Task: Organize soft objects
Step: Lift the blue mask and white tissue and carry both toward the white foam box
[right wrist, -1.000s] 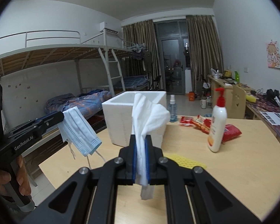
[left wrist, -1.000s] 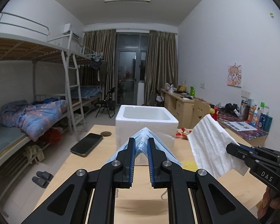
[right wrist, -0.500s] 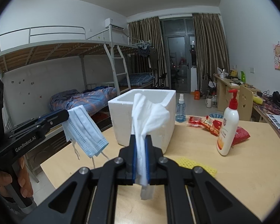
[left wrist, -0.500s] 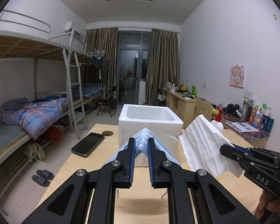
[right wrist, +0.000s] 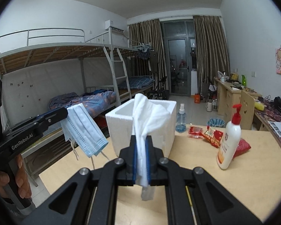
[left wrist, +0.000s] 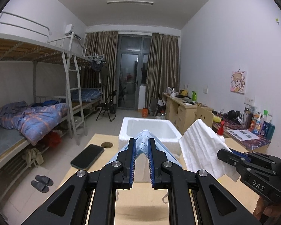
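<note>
The left gripper (left wrist: 141, 151) fingers are clamping a blue face mask (left wrist: 143, 140), holding it above the tabletop (left wrist: 140, 202) before the white foam box (left wrist: 149, 131). The right gripper (right wrist: 141, 146) fingers are pinching a white cloth (right wrist: 148, 116), which is dangling near the box's front corner.

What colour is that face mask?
Light blue face mask, white inside; clearest in the right wrist view.

White cloth (left wrist: 200, 150) hides most of the pump bottle (left wrist: 220, 131).
</note>
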Demonstrator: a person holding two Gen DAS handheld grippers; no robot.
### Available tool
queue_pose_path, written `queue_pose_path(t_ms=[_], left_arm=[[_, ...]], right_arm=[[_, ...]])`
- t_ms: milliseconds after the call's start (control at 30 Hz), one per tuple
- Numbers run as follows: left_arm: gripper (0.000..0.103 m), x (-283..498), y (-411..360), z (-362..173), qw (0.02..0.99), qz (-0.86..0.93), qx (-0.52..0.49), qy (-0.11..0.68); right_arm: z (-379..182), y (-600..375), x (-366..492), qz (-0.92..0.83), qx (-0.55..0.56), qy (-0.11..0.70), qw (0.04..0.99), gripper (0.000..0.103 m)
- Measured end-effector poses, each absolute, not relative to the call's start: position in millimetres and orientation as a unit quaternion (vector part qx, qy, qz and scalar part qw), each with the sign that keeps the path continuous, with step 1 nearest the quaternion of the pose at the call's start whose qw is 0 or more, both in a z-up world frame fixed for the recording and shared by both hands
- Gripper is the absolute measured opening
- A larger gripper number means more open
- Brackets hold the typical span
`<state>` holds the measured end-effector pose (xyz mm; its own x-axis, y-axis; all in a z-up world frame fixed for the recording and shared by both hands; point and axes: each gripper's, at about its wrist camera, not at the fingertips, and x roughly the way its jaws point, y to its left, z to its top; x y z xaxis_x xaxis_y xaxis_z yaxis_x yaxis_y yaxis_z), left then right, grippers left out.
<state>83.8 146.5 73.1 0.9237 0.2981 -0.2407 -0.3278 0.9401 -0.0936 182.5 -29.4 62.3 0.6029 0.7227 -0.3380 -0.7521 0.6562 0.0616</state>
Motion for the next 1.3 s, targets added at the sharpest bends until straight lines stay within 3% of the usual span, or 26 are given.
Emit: queue_pose_path(t_ms=[1300], left_arm=[[0.013,149,180,118,0.980,0.159,-0.057,0.101]], right_arm=[[95,-1,214,0.405,-0.059,0.130,0.903,0.011]])
